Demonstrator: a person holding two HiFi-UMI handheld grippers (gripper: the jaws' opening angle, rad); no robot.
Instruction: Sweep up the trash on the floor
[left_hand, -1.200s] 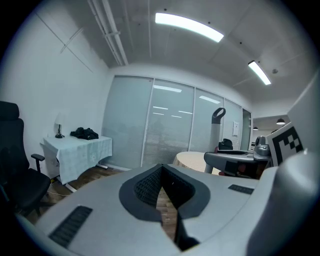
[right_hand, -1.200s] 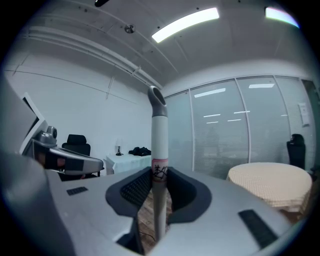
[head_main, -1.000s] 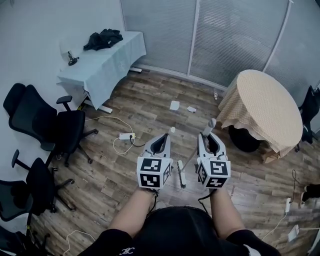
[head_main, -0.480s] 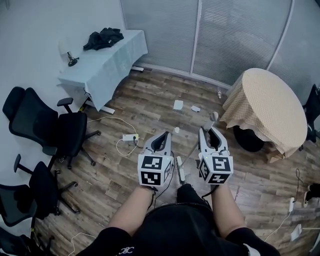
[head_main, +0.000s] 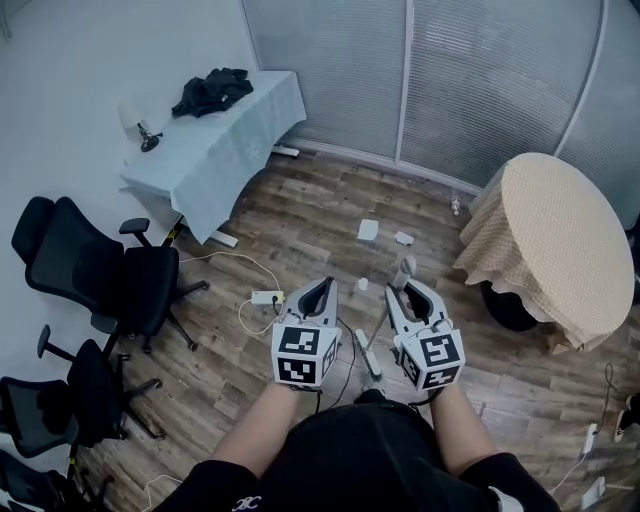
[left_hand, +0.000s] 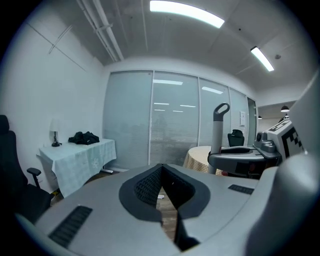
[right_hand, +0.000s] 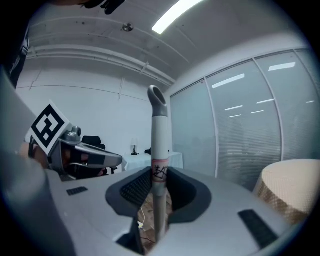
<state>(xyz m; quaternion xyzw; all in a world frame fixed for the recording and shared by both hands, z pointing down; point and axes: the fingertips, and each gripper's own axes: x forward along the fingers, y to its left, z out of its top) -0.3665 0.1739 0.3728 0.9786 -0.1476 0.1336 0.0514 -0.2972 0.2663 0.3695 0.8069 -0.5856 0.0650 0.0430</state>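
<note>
grey broom handle (right_hand: 159, 130), its label (right_hand: 159, 173) scribble unreadable, pinched in right tool (head_main: 406, 290); left tool (left_hand: 161, 167) pressed together

The floor (head_main: 300, 215) slid down and to the right in the head view, so the two paper scraps (head_main: 368, 229) came nearer to the person. The small scrap (head_main: 363, 284), which had lain just ahead of the left tool (head_main: 322, 286), ended up between it and the right tool (head_main: 404, 290). The top of the broom handle (head_main: 407, 268) dropped closer to the right tool's tips, and both tools sat slightly lower in that view.
</note>
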